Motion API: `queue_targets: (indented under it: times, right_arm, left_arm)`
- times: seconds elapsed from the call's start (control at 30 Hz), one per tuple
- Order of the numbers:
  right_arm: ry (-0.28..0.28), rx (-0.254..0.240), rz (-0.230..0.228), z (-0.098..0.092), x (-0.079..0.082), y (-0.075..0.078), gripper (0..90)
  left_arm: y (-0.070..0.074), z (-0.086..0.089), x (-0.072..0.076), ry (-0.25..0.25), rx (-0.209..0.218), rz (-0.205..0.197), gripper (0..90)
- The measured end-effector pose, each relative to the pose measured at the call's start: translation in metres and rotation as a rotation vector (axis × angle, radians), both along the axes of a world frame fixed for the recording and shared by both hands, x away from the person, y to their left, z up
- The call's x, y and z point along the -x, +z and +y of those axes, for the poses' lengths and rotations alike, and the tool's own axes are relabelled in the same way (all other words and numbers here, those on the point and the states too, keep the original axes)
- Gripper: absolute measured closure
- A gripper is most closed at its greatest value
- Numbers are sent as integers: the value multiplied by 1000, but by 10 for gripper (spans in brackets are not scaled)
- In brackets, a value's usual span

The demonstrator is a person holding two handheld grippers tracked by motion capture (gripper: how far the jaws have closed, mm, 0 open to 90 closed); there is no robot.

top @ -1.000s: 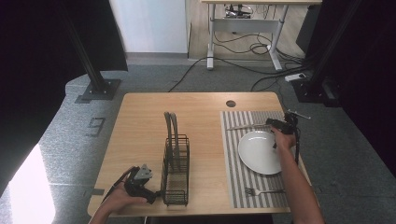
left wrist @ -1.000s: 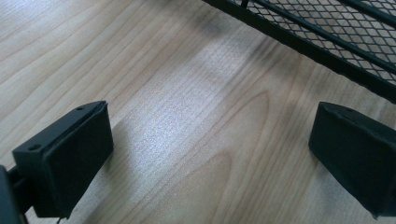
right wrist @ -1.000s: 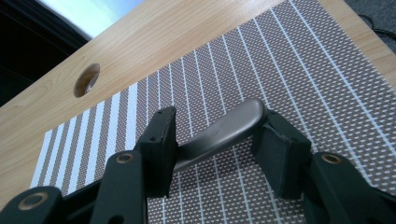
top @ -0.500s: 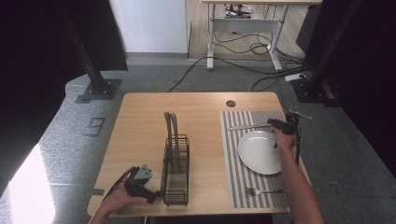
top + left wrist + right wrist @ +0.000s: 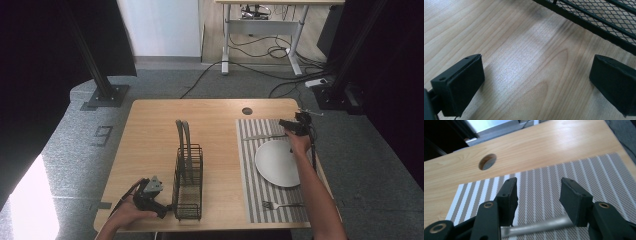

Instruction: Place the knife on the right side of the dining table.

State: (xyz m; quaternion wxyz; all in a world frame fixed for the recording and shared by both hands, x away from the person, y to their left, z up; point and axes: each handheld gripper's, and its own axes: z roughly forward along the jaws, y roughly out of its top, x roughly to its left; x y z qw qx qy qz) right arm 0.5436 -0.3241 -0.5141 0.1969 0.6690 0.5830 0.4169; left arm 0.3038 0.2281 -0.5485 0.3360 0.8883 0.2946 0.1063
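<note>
A white plate (image 5: 276,162) lies on a striped placemat (image 5: 248,170) at the table's right. A fork (image 5: 280,205) lies at the mat's near end and a knife (image 5: 261,136) at its far end. My right gripper (image 5: 291,125) hovers over the knife's right end, open. In the right gripper view the knife's metal handle (image 5: 536,226) lies low across the span of the open right gripper (image 5: 537,187). My left gripper (image 5: 159,205) rests at the front left beside a black wire rack (image 5: 187,172). It stands open over bare wood (image 5: 536,65).
Two thin grey curved pieces (image 5: 182,136) stand upright in the rack. The rack's mesh base (image 5: 604,15) runs just beyond the left jaws. A round cable hole (image 5: 247,111) sits near the table's far edge. The table's right edge is close to the right hand.
My right gripper has moved a little toward the far edge, over the knife's end. The left gripper has stayed in place.
</note>
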Motion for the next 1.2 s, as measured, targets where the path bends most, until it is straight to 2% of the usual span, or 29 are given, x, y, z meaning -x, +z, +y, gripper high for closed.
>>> queue_targets:
  times: [0.03,0.13,0.23,0.37,0.43,0.5,0.8,1.03,1.2]
  right_arm:
    - [26,45,-4,7,-4,-3,486]
    - [89,99,83,13,-14,-11,484]
    - [118,156,101,20,-17,-18,485]
    - [116,161,139,19,-18,-26,490]
    - [108,149,140,17,-18,-26,490]
    - [109,164,146,16,-18,-25,489]
    - [97,168,161,14,-15,-24,486]
    - [81,156,180,12,-12,-23,486]
    - [76,149,174,11,-11,-23,486]
  left_arm:
    - [0,0,0,0,0,0,0]
    - [0,0,0,0,0,0,0]
    - [0,0,0,0,0,0,0]
    - [0,0,0,0,0,0,0]
    - [0,0,0,0,0,0,0]
    - [0,0,0,0,0,0,0]
    - [0,0,0,0,0,0,0]
    - [0,0,0,0,0,0,0]
    - [0,0,0,0,0,0,0]
